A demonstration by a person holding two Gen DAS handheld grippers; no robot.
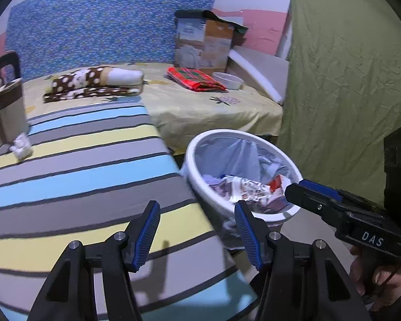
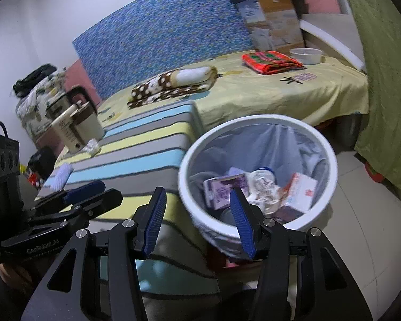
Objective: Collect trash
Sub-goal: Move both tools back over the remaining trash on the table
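A white trash bin [image 1: 197,176] [image 2: 189,200] with a clear liner stands on the floor beside the striped surface. It holds cartons, a crushed bottle and wrappers [image 2: 256,190]. A crumpled white tissue [image 1: 20,145] [image 2: 92,145] lies on the striped cloth by a kettle. A second whitish piece [image 2: 61,175] lies near the cloth's left edge. My left gripper [image 1: 197,232] is open and empty above the striped cloth's right edge. My right gripper [image 2: 197,219] is open and empty over the bin's near rim; it also shows in the left wrist view [image 1: 302,190].
The striped cloth [image 1: 80,165] covers a low table. A kettle [image 2: 74,123] stands at its far left. Behind is a bed with a yellow sheet [image 1: 200,107], a folded spotted blanket [image 1: 93,83], a red cloth [image 1: 195,79], a white bowl [image 1: 228,80] and a cardboard box [image 1: 203,42]. A green curtain [image 1: 347,80] hangs at right.
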